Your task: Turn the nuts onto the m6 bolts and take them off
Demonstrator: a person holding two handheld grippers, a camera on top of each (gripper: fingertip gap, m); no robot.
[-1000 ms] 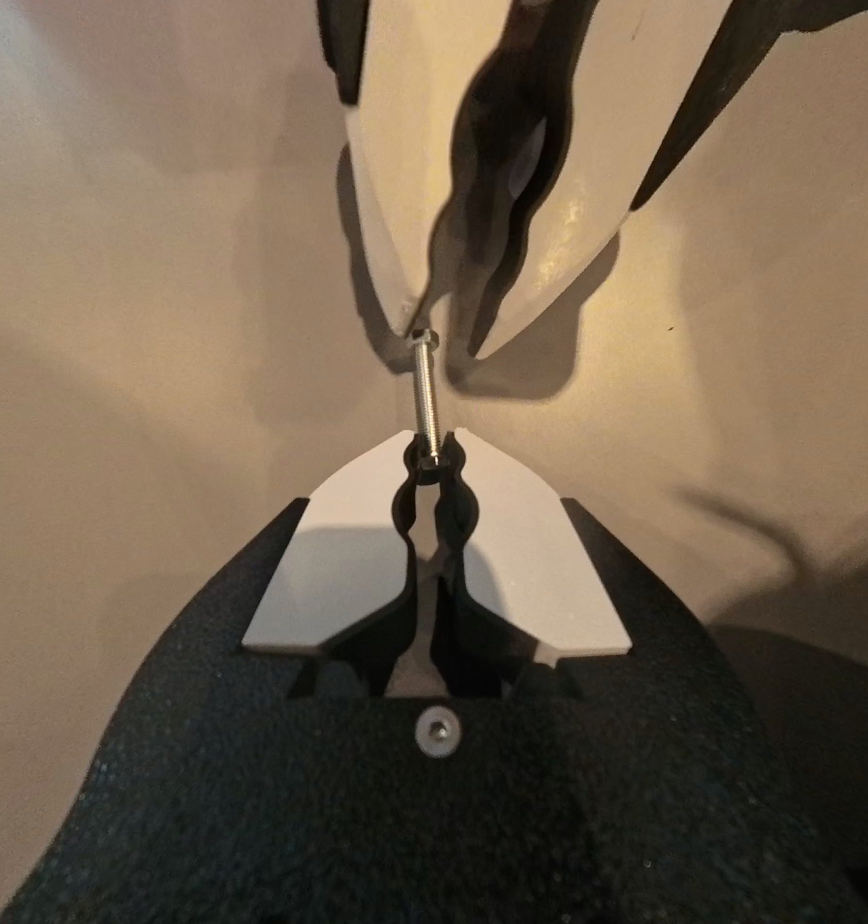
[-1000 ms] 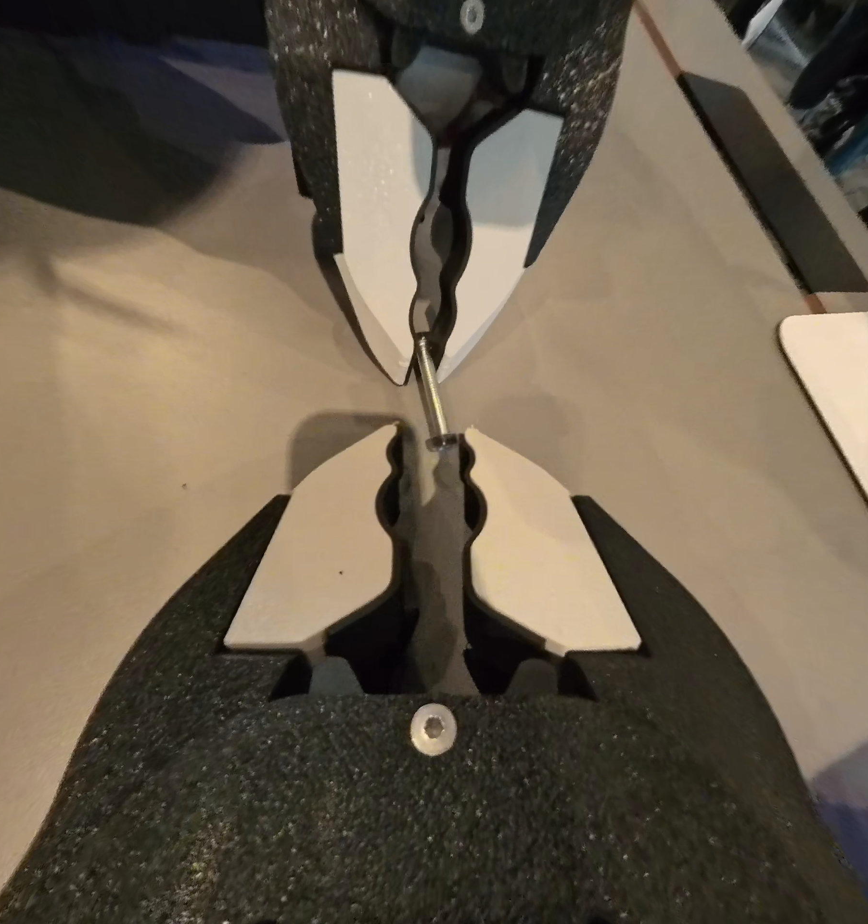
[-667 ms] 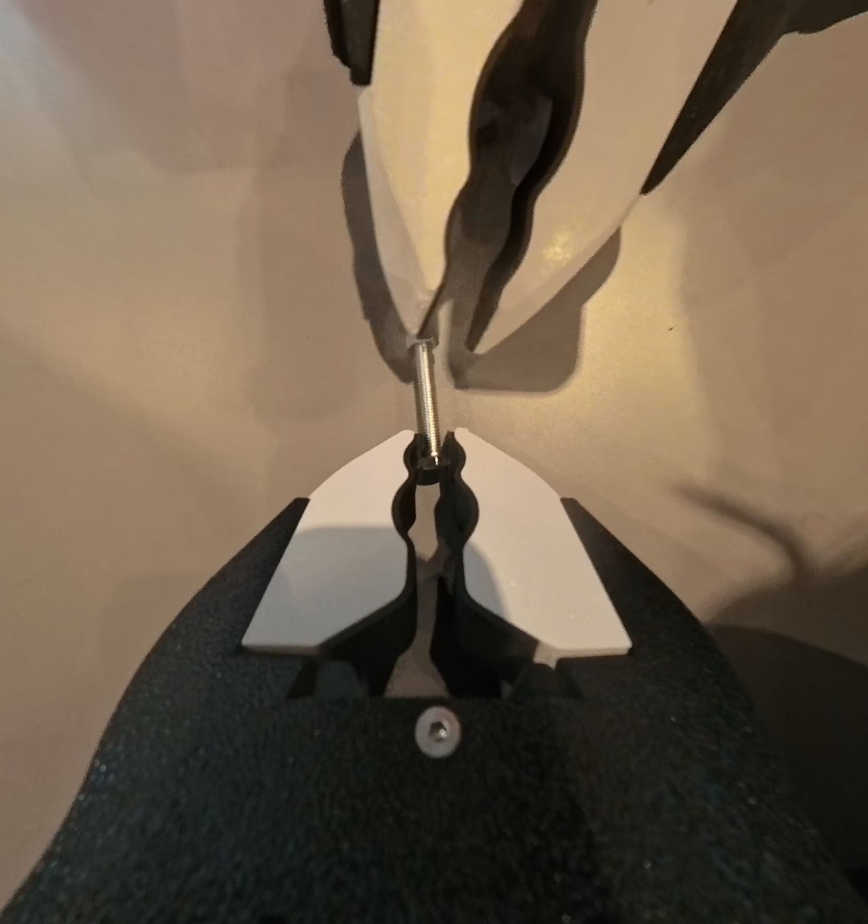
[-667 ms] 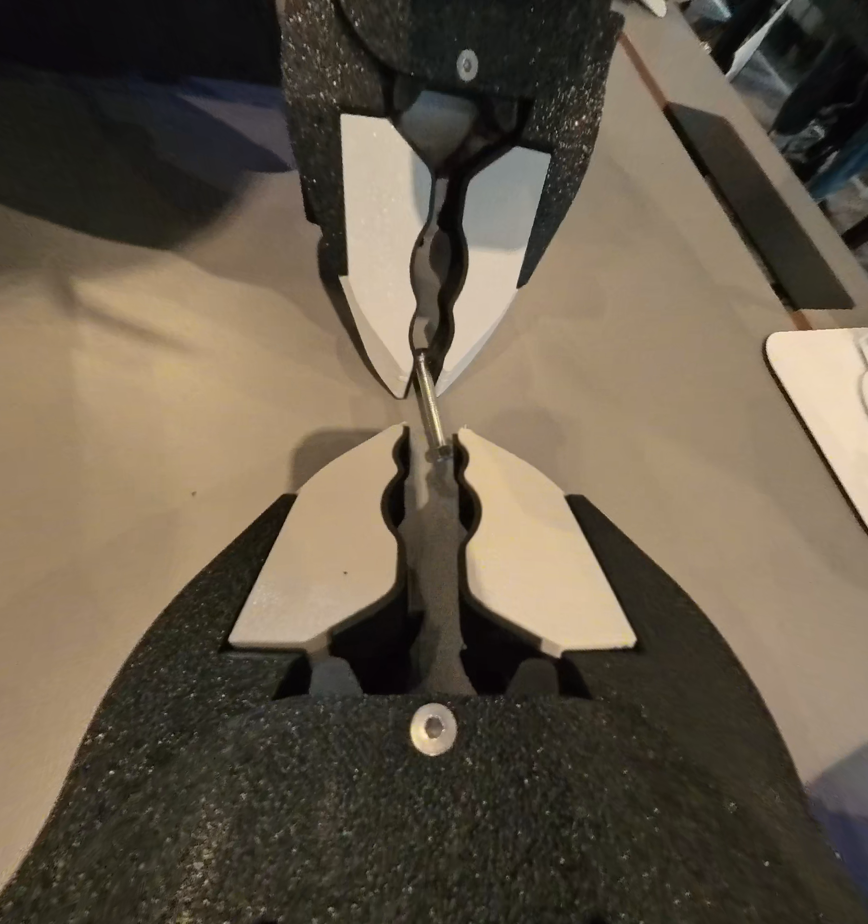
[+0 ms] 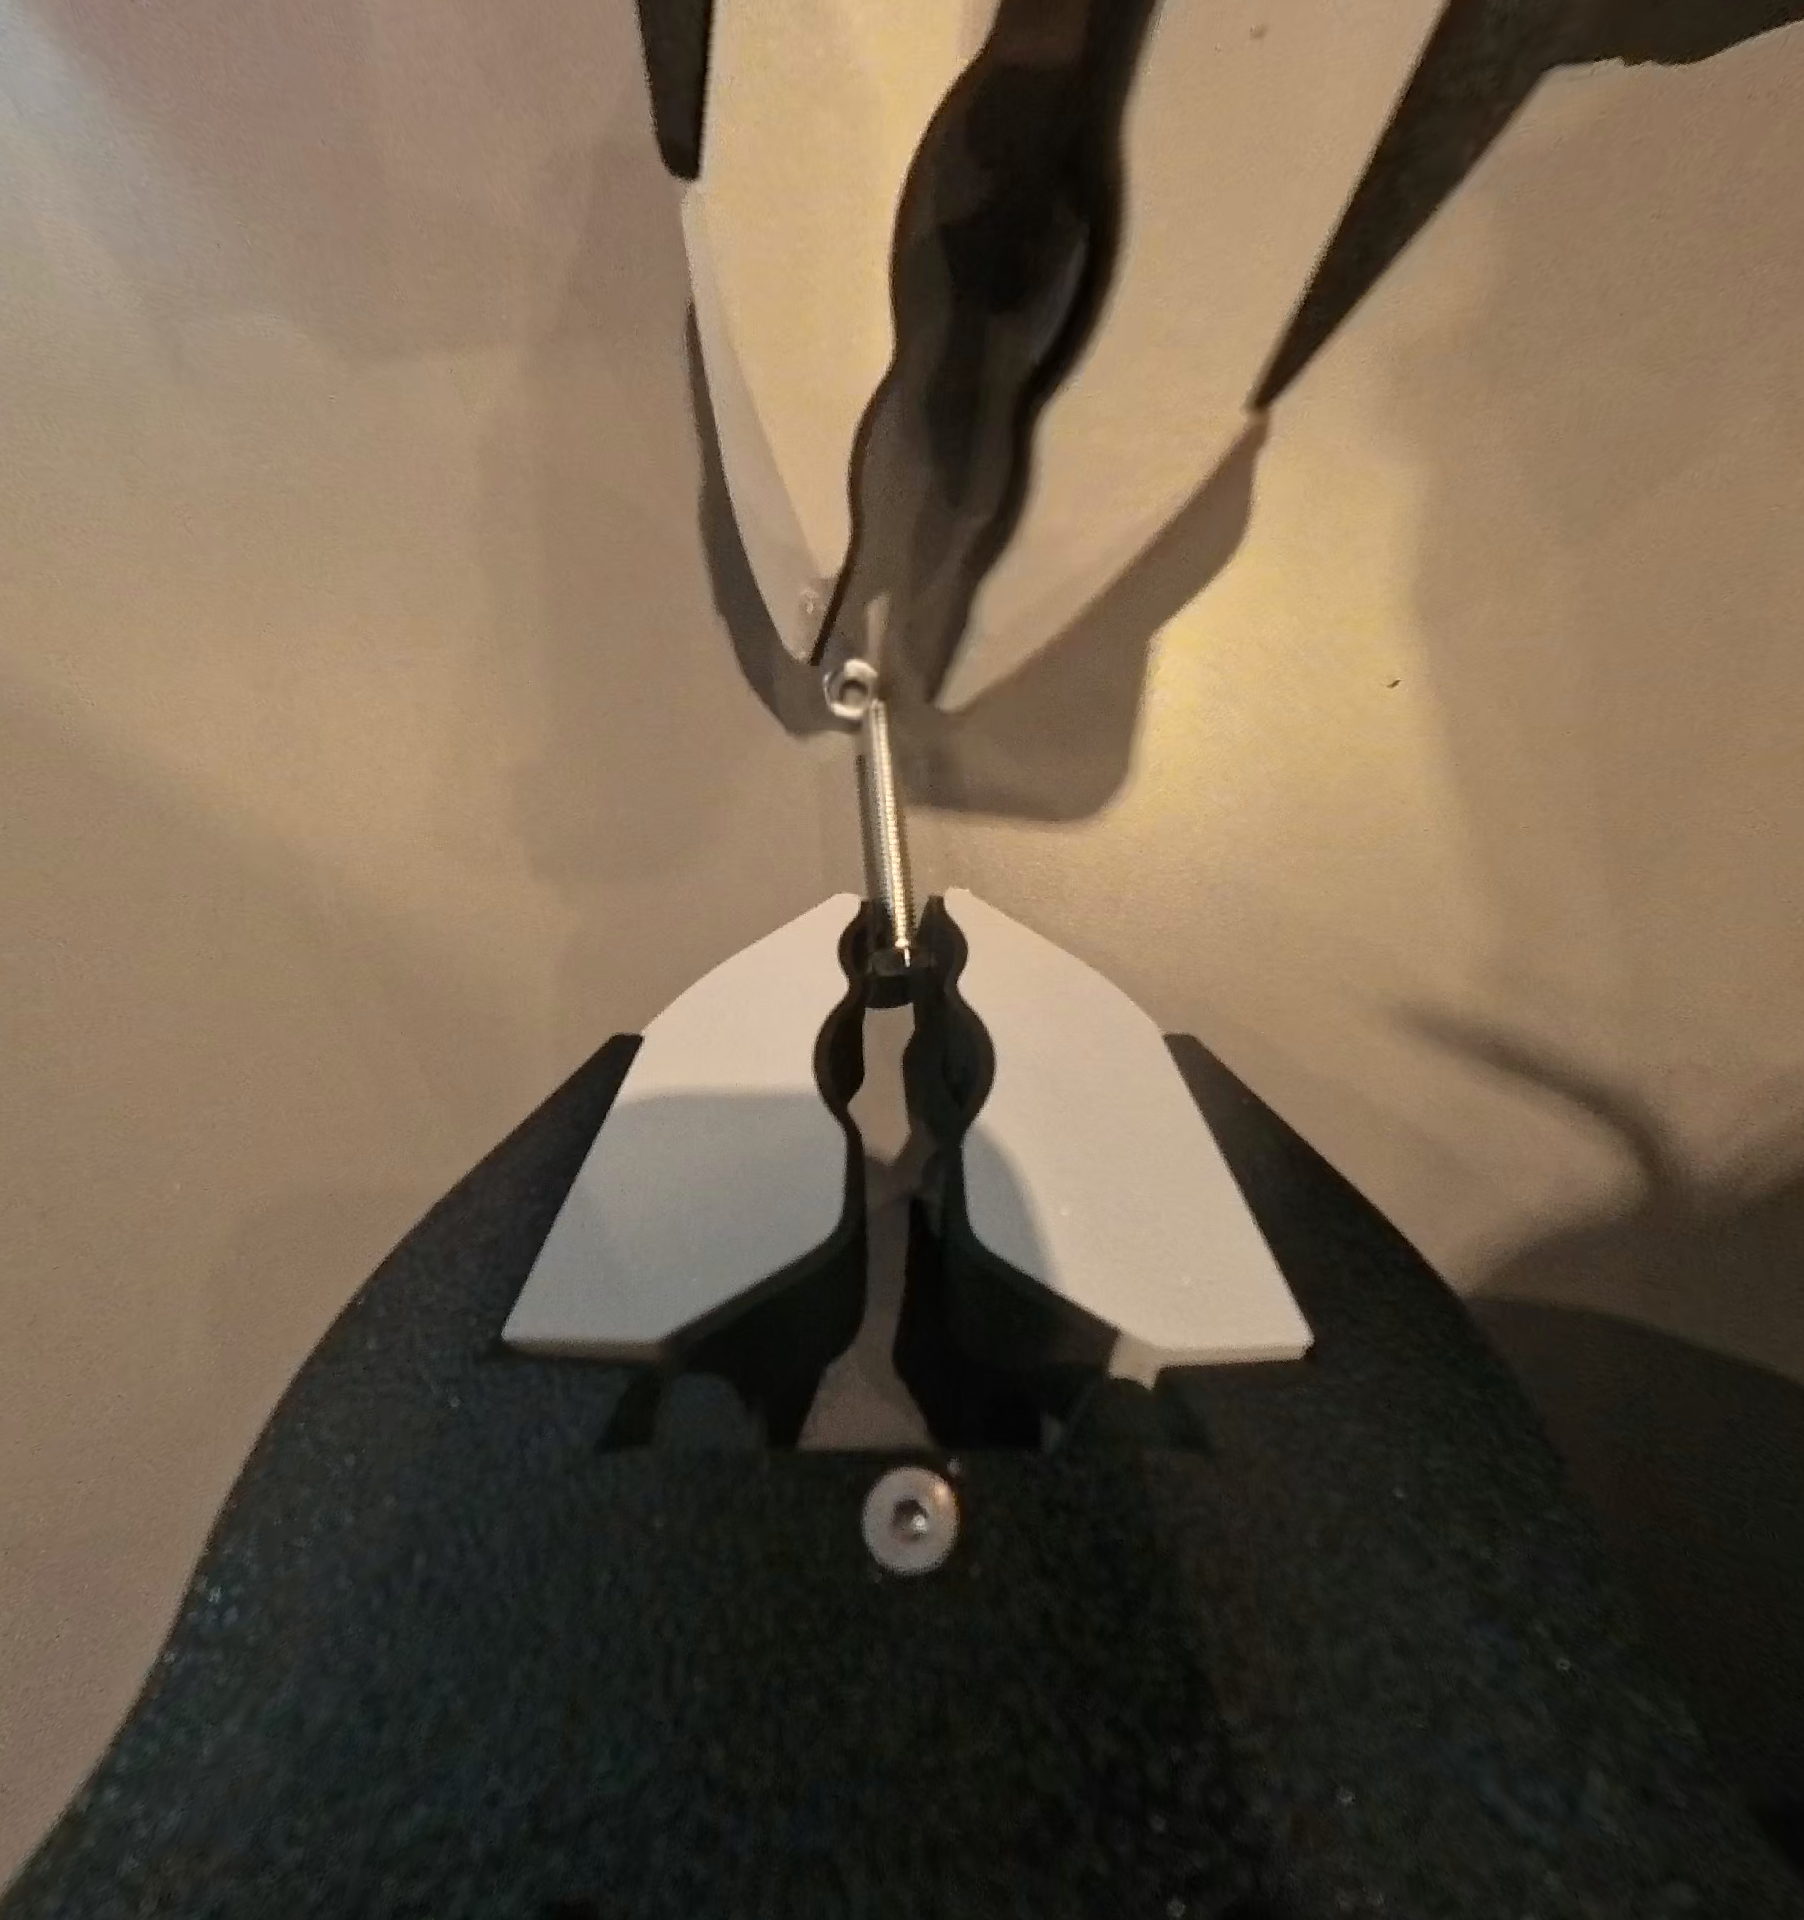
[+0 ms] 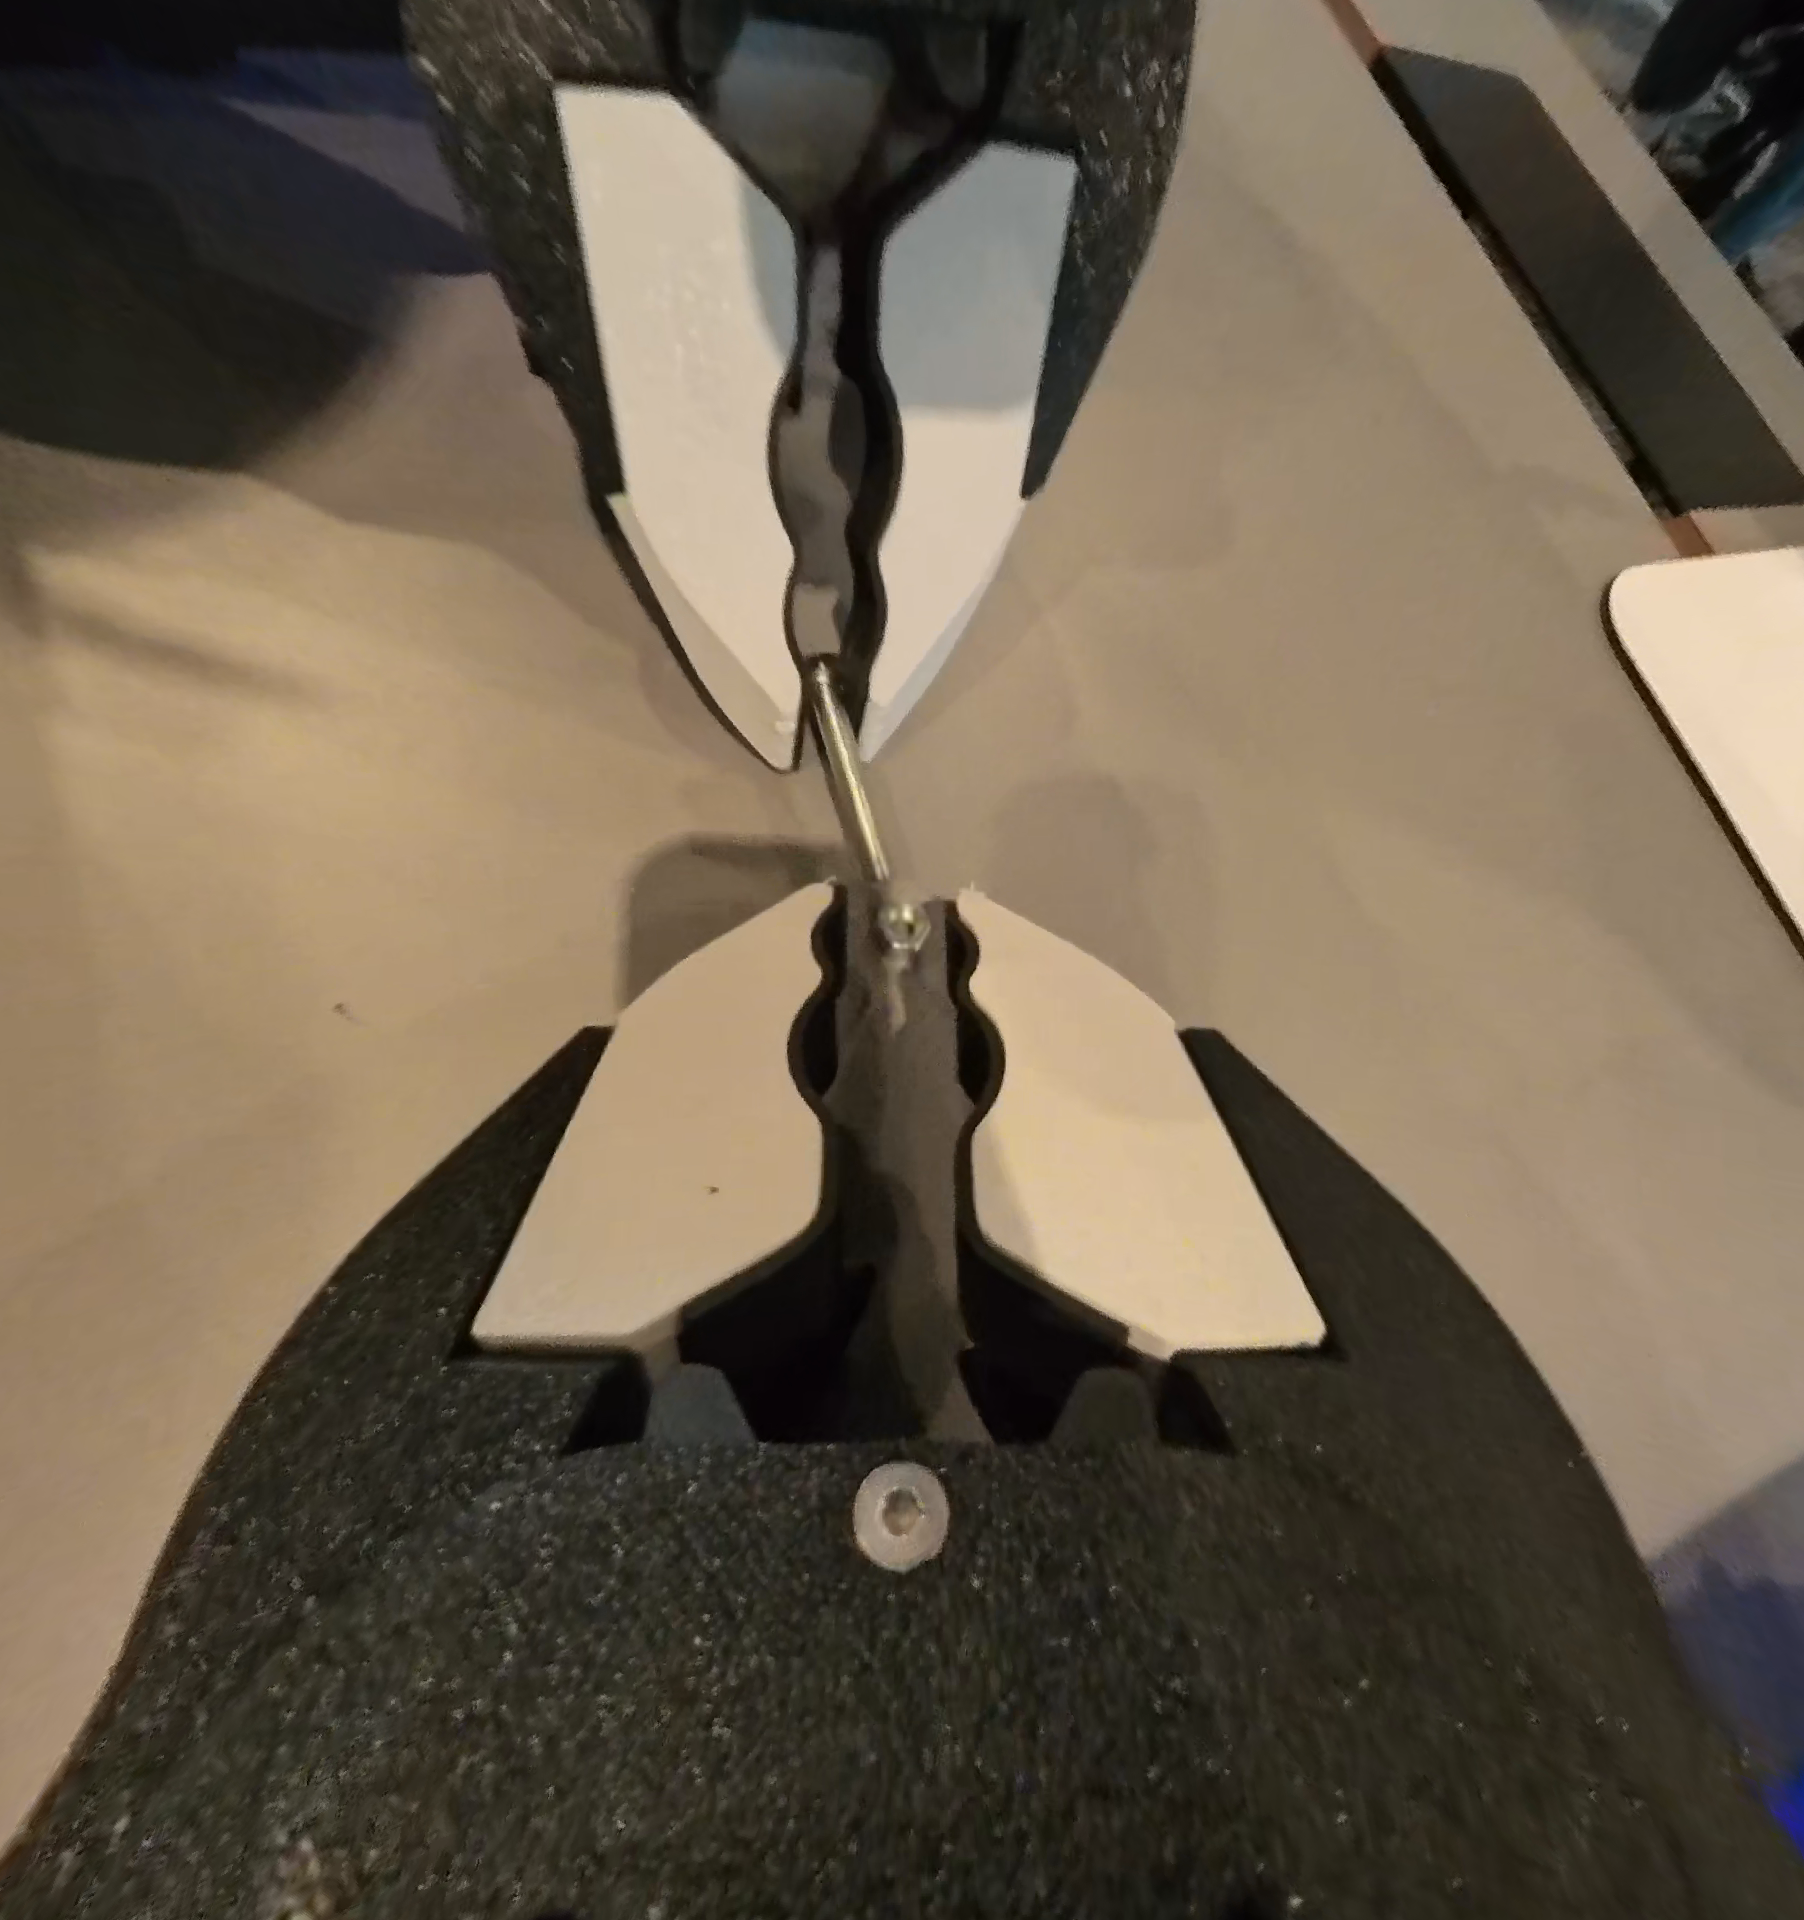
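Observation:
My left gripper [image 5: 903, 899] is shut on the head end of a thin threaded bolt [image 5: 882, 821] that points away toward my right gripper [image 5: 877, 675]. A small silver nut [image 5: 844, 689] sits tilted at the bolt's far tip, its hole facing the left camera, against one right fingertip [image 5: 810, 639]. In the right wrist view my right gripper [image 6: 898, 888] has its jaws a little apart, with the nut [image 6: 898, 920] loose between the tips at the end of the bolt [image 6: 851, 779]. The left gripper [image 6: 836, 743] faces it, closed on the bolt.
Both grippers hover over a plain tan table [image 6: 254, 831]. A white board [image 6: 1760, 727] lies at the right and a black strip [image 6: 1584, 281] runs along the far right edge. Dark shadows fall behind the grippers. The grippers' ends are close to 4 cm from one another.
The right jaws have narrowed slightly. The nut, seen edge-on at the bolt's tip before, is now tilted beside the tip with its hole showing. The left gripper still holds the bolt.

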